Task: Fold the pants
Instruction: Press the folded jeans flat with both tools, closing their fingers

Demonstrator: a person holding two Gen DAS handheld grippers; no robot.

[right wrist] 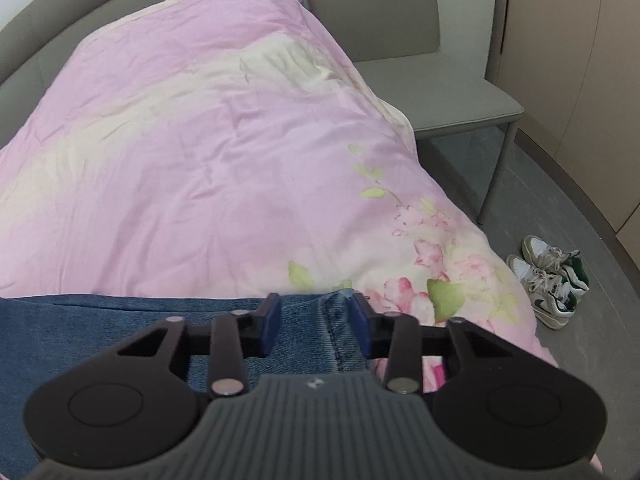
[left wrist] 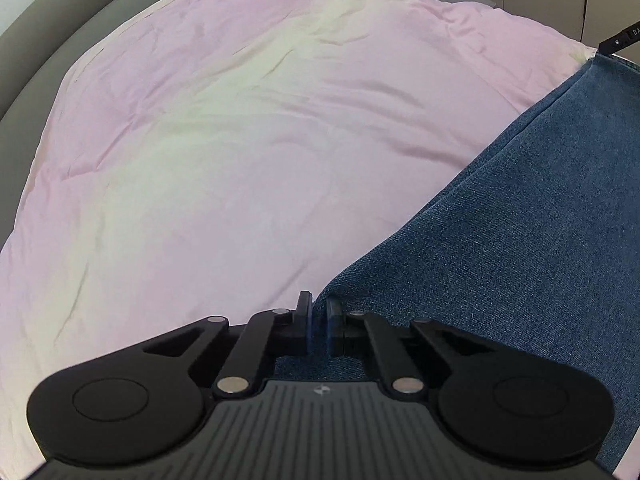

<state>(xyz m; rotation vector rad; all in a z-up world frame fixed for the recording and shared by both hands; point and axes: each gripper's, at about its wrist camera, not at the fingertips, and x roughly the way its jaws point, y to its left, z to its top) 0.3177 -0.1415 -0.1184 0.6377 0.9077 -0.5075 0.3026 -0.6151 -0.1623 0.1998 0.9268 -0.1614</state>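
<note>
Pink quilt (right wrist: 192, 152) covers the bed, filling both views. Grey chair (right wrist: 400, 40) at 1 o'clock in the right wrist view, pair of sneakers (right wrist: 550, 284) on the floor at 3 o'clock. Jeans (left wrist: 520, 240) lie on the quilt, running from 5 toward 2 o'clock in the left wrist view, stretched between both tools. Left gripper (left wrist: 319, 320) has its jaws together, clamped on a denim edge. Right gripper (right wrist: 316, 322) straddles a bunched seam; jaws look apart here, though likely pinched on the cloth. Judgement: early stage, corners grabbed, no fold visible yet; folding over and flattening remain.
</note>
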